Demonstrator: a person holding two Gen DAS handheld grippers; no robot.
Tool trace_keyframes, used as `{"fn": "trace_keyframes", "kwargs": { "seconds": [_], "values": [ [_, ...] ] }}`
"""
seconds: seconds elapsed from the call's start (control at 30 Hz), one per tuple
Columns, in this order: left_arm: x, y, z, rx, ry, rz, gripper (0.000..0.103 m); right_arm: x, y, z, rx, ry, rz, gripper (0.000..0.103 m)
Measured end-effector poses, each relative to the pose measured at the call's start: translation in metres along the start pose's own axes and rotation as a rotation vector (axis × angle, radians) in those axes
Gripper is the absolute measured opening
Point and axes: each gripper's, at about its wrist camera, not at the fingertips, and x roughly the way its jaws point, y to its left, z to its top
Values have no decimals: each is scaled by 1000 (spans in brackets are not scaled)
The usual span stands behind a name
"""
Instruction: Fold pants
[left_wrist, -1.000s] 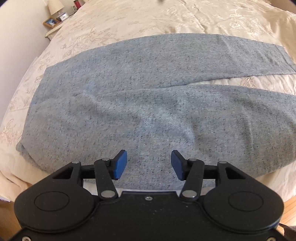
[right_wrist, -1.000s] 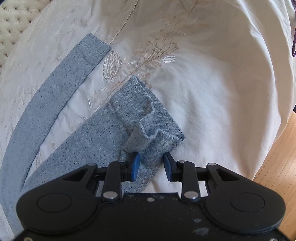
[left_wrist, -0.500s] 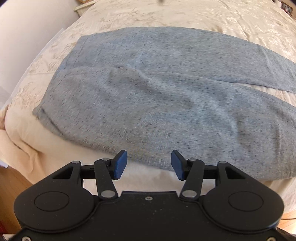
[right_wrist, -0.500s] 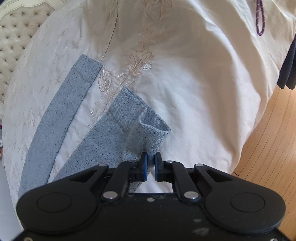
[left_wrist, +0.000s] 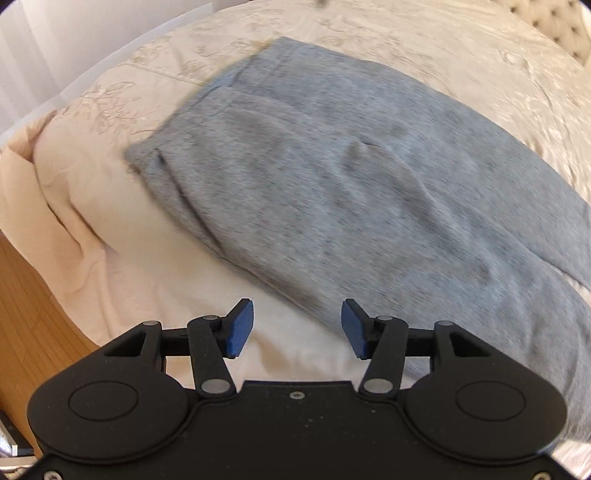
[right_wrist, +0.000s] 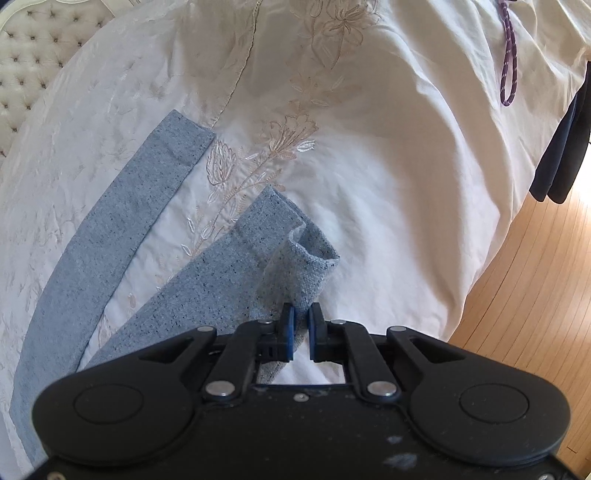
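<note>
a cream embroidered bedspread (right_wrist: 388, 155) covers the bed, with wooden floor (right_wrist: 535, 295) beside it. the grey pants (left_wrist: 362, 192) lie spread flat on it, legs apart. the right hand-held gripper (right_wrist: 300, 326) is pressed together, pinching the raised cuff of the nearer leg (right_wrist: 299, 266). the left hand-held gripper (left_wrist: 297, 328) hangs spread wide near the waistband corner, its fingers holding nothing.

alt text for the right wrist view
The right tongs are shut on the hem of one grey pants leg, lifting it off a cream embroidered bedspread. The other leg lies flat to the left.
</note>
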Motion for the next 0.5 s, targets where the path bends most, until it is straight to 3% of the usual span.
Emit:
{"fn": "trace_keyframes", "kwargs": {
  "seconds": [0.27,0.37,0.5],
  "values": [
    [38,33,20,-87,87,-68,59,-3,10,-3,-14,-6,-31,8],
    [46,25,22,-68,106,-89,59,-4,15,-4,-16,-13,-47,9],
    [55,8,24,-14,125,-43,62,-8,22,-5,-22,-23,-50,9]
  ]
}}
